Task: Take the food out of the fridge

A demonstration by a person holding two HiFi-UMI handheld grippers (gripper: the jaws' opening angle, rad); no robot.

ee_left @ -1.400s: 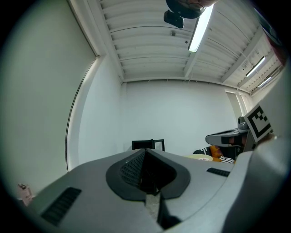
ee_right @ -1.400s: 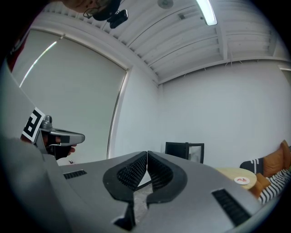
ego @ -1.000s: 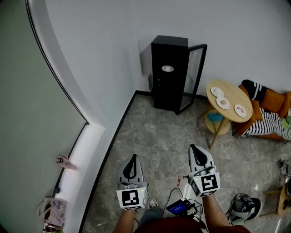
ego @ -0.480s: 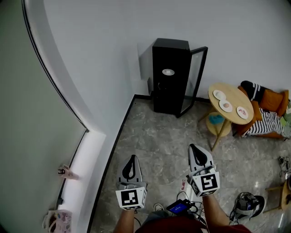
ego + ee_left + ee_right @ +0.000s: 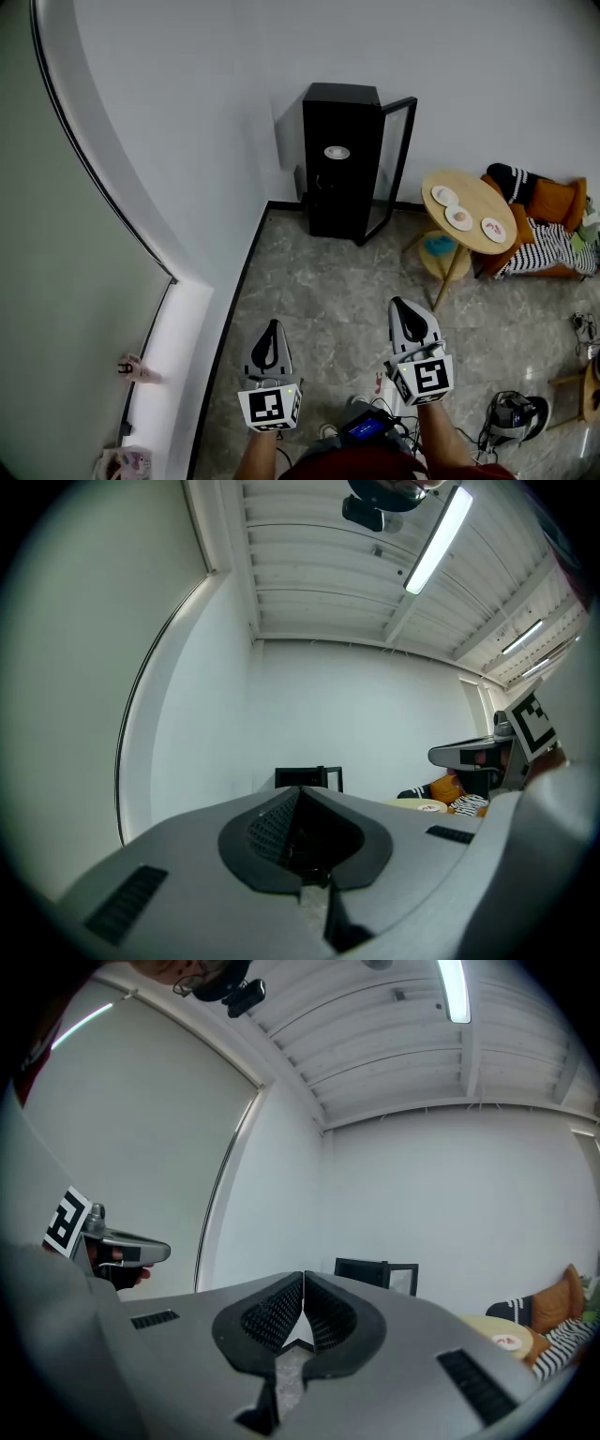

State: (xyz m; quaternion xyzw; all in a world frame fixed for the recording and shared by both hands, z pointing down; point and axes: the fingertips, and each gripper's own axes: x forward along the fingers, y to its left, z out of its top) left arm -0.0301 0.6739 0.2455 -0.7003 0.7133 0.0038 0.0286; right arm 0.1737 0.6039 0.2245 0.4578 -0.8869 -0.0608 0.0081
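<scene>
A black fridge [image 5: 339, 159] stands against the far wall with its glass door [image 5: 397, 164] swung open to the right. A white plate of food [image 5: 337, 152] shows on a shelf inside. My left gripper [image 5: 273, 324] and right gripper [image 5: 401, 303] are held level side by side, well short of the fridge, both shut with nothing in them. In the left gripper view the jaws [image 5: 298, 790] meet below the distant fridge [image 5: 308, 776]. In the right gripper view the closed jaws [image 5: 303, 1276] point toward the fridge [image 5: 375, 1271].
A round wooden table [image 5: 473, 228] with three small plates stands right of the fridge, a cushioned seat with striped cloth [image 5: 544, 246] behind it. A curved white wall and ledge [image 5: 178, 319] run along the left. Cables and a bag [image 5: 511, 412] lie on the stone floor near my feet.
The view has shifted a little: the fridge and table sit slightly further left. Both grippers keep their place in the head view and stay shut.
</scene>
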